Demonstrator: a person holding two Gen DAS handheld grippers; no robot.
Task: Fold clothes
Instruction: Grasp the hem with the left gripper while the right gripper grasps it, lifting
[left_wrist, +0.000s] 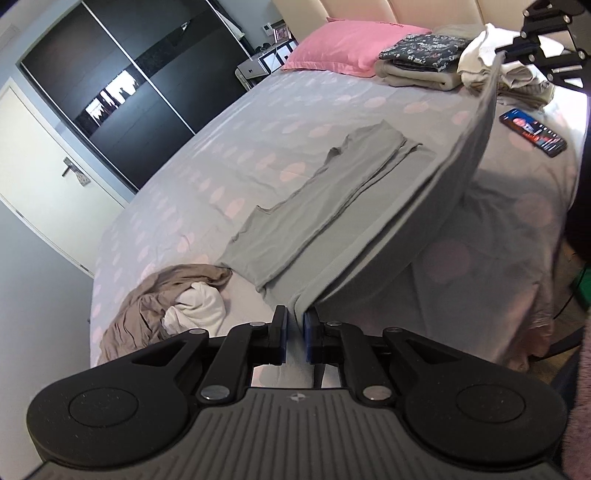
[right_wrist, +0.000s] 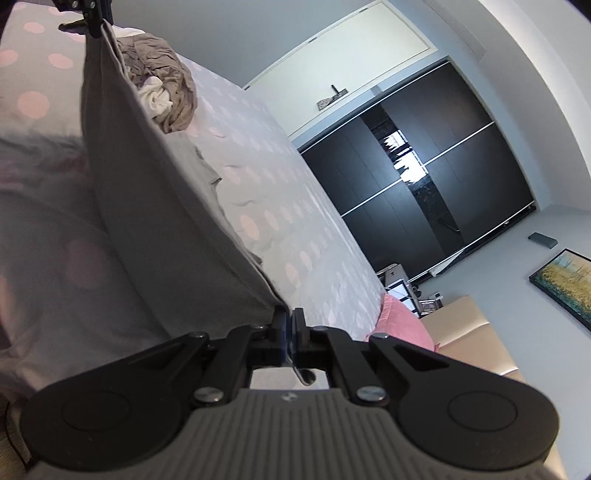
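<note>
A grey garment (left_wrist: 317, 206) lies partly flat on the spotted bed (left_wrist: 207, 173). Its near edge is lifted and stretched taut between my two grippers. My left gripper (left_wrist: 295, 334) is shut on one corner of the raised edge. My right gripper (right_wrist: 290, 328) is shut on the other corner, and it shows at the top right of the left wrist view (left_wrist: 502, 50). In the right wrist view the raised garment (right_wrist: 159, 206) runs up to the left gripper (right_wrist: 96, 22).
A crumpled brown and white clothes heap (left_wrist: 173, 306) lies at the bed's foot. Folded clothes (left_wrist: 417, 62), a loose white pile (left_wrist: 491, 55) and a pink pillow (left_wrist: 343, 44) sit near the headboard. A phone (left_wrist: 532, 131) lies at the bed's right edge.
</note>
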